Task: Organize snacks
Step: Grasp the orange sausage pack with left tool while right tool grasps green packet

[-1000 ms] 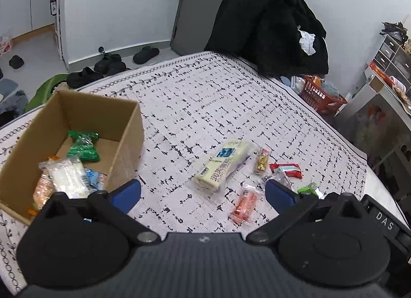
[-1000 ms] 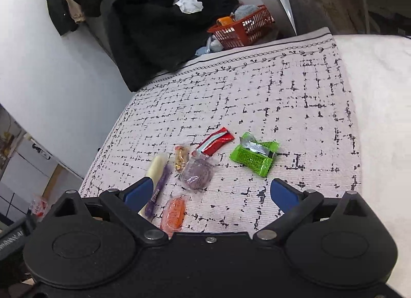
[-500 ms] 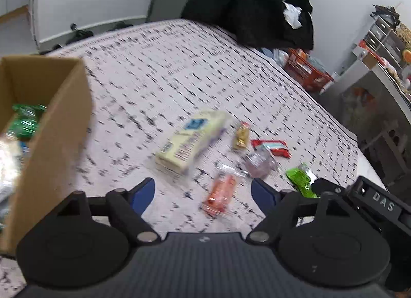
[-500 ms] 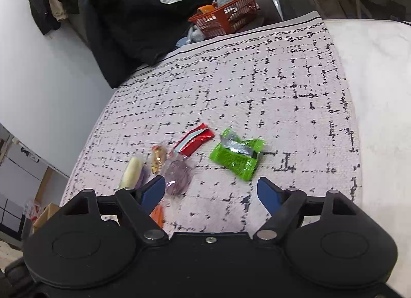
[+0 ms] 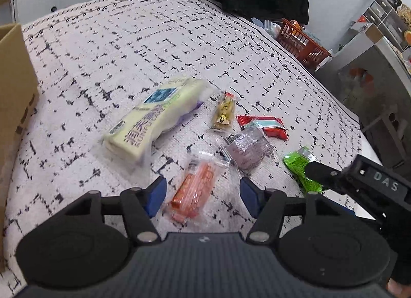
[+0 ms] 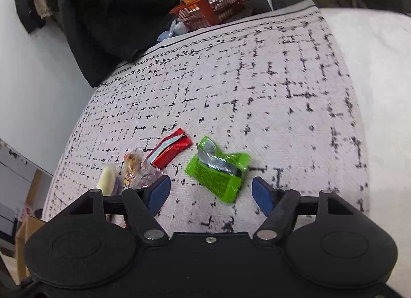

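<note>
Left gripper (image 5: 203, 193) fingers, half open and just closing, straddle a light, crinkly orange snack packet (image 5: 195, 190). Right gripper (image 6: 210, 191) fingers likewise flank a soft green packet (image 6: 218, 169); pinch mid-body.

I see a bed (image 5: 159, 48) under a white black-flecked cover. Cardboard box (image 5: 15, 107) at its left edge; toward the right edge, close together: cream pack (image 5: 154, 123), yellow sweet (image 5: 224, 114), red wrapper (image 5: 262, 125), clear purple packet (image 5: 248, 151), orange packet (image 5: 196, 187), green packet (image 6: 218, 169).
</note>
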Available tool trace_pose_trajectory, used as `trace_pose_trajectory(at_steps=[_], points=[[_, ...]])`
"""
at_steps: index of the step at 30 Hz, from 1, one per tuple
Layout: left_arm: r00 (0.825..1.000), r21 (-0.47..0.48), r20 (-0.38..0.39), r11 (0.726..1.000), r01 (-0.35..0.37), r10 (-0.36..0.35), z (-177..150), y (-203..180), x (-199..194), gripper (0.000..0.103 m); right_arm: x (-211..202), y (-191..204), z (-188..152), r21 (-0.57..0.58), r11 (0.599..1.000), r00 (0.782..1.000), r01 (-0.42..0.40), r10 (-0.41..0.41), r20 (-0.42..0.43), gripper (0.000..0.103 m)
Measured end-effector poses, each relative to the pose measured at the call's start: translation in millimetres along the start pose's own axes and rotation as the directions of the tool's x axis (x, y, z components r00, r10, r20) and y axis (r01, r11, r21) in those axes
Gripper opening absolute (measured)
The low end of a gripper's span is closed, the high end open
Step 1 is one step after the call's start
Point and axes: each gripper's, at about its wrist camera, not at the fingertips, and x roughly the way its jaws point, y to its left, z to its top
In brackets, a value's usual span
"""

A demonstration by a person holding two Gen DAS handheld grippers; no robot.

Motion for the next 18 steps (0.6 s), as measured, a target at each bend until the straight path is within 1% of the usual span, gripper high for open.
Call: trace_pose_trajectory(at_steps=[2, 4, 6, 7, 8, 9, 10, 11, 14, 17, 18], points=[[1.0, 0.004, 0.003, 1.0, -0.002, 0.002, 1.5, -0.9, 2.8, 0.063, 3.4, 2.3, 0.6, -0.004, 1.0, 1.0, -0.005, 0.006, 0.009, 0.069], [1.0, 0.003, 0.01, 1.0, -0.005, 0.005, 2.8, -1.0, 5.0, 0.058, 8.6, 6.4, 1.9, -0.016, 1.0, 1.0, 0.002, -0.002, 0.011, 0.066], [0.999, 0.005, 0.013, 0.999, -0.048, 0.048, 3.4, -2.3, 8.4, 0.042, 10.9, 11.1, 2.5, -0.04, 0.999, 1.0, 0.02, -0.019, 0.019, 0.064], [0.998, -0.009, 0.015, 0.998, -0.058, 0.058, 4.5, -2.7, 9.6, 0.04, 11.9, 12.4, 1.9, -0.046, 0.999, 0.999, 0.025, -0.024, 0.02, 0.062], [0.998, -0.019, 0.014, 0.998, -0.063, 0.063, 5.3, -2.5, 9.6, 0.03, 12.6, 12.9, 1.5, -0.047, 0.998, 0.999, 0.03, -0.029, 0.022, 0.06], [0.998, -0.023, 0.01, 0.998, -0.064, 0.064, 6.1, -1.9, 9.1, 0.025, 12.8, 12.9, 1.5, -0.049, 0.998, 0.999, 0.038, -0.037, 0.025, 0.054], [0.998, -0.029, 0.007, 0.998, -0.062, 0.063, 7.0, -1.1, 8.9, 0.024, 12.6, 12.7, 1.7, -0.052, 0.998, 0.999, 0.047, -0.046, 0.028, 0.046], [0.998, -0.037, 0.004, 0.998, -0.059, 0.059, 8.1, 0.1, 8.1, 0.023, 12.6, 12.3, 1.5, -0.055, 0.997, 0.998, 0.057, -0.055, 0.03, 0.042], [0.998, -0.058, -0.007, 0.996, -0.062, 0.061, 11.2, 2.7, 1.8, 0.021, 10.6, 9.3, 1.0, -0.045, 0.998, 0.998, 0.051, -0.05, 0.028, 0.037], [0.998, -0.07, 0.011, 0.996, -0.061, 0.062, 13.7, 1.6, -11.0, 0.02, 4.7, 9.6, -1.5, -0.02, 1.0, 1.0, 0.004, -0.004, 0.014, 0.032], [0.998, -0.067, 0.021, 0.996, -0.054, 0.055, 13.9, 0.9, -16.4, 0.02, 2.0, 10.7, -2.5, -0.021, 1.0, 1.0, -0.001, 0.002, 0.02, 0.027]])
